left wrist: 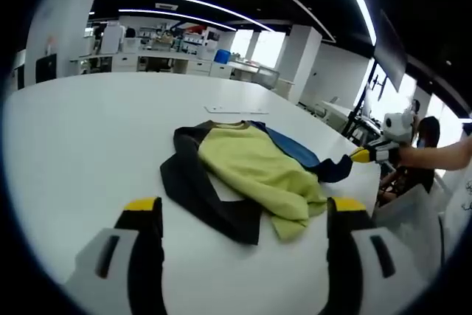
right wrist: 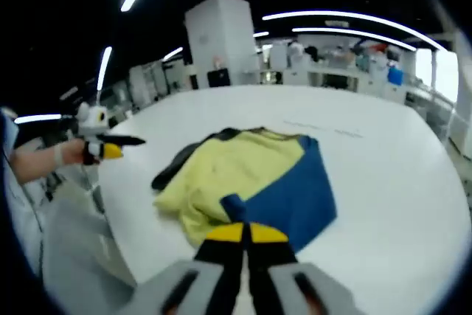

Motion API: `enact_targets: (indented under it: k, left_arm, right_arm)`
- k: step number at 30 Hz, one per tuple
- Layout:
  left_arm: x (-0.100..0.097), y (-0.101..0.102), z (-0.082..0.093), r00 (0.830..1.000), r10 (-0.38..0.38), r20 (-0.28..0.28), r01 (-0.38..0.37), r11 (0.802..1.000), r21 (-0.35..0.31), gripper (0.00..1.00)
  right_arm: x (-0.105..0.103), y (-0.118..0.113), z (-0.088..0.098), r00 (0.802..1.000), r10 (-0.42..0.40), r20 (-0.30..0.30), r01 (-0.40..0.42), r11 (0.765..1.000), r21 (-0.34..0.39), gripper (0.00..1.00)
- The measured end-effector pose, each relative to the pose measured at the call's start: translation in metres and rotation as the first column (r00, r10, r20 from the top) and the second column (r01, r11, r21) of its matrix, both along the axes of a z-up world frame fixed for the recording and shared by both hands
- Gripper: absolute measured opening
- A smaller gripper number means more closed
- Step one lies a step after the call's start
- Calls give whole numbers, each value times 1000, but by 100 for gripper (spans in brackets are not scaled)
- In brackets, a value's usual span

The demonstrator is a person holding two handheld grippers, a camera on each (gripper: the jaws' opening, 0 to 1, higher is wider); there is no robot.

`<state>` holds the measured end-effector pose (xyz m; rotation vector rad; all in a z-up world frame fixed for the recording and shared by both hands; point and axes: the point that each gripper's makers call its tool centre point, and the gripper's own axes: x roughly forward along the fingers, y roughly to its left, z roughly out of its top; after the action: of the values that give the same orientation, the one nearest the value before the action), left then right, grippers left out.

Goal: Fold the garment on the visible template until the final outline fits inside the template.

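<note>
The garment [left wrist: 251, 175], yellow, black and blue, lies crumpled near the white tabletop's [left wrist: 88, 145] right edge in the left gripper view, with bare surface beyond; the left gripper [left wrist: 243, 219] stands wide, and the right gripper [left wrist: 354, 156] touches the blue sleeve. In the right gripper view the garment [right wrist: 251, 178] sits near the left tabletop [right wrist: 398, 175] edge, the right gripper's [right wrist: 247, 235] jaws pressed together over blue cloth; whether they pinch it is unclear. The left gripper [right wrist: 110, 149] hovers off the left edge.

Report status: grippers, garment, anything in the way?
Left gripper open, short of garment. Right gripper shut on garment's blue edge. Garment crumpled on white table. Nothing in the way.

Rumpled garment [left wrist: 251, 175] on white table [left wrist: 81, 138] — jaws apart
</note>
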<state>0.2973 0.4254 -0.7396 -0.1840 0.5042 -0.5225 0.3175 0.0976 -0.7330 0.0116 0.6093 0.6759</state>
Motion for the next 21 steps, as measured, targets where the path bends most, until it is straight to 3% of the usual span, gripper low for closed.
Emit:
enact_targets:
  k: [2, 6, 14, 20, 21]
  left_arm:
    - [3, 0, 0, 1000, -4, -1, 4, 1000, 1, 88]
    - [7, -4, 1, 1000, -8, 2, 8, 1000, 0, 87]
    - [14, -9, -1, 1000, -10, -4, 10, 1000, -2, 87]
    - [14, -9, -7, 1000, -9, -23, 9, 1000, 4, 86]
    - [14, -8, -9, 1000, -7, -27, 7, 1000, 4, 86]
  right_arm:
    - [11, -17, 13, 997, -72, 12, 71, 997, 38, 0]
    - [31, -57, 20, 986, -166, 28, 165, 986, 31, 0]
    - [51, -107, 11, 956, -292, -1, 292, 955, 47, 0]
    - [67, -147, -4, 932, -362, -20, 361, 932, -21, 0]
    - [76, -163, -8, 925, -378, -26, 377, 926, -30, 0]
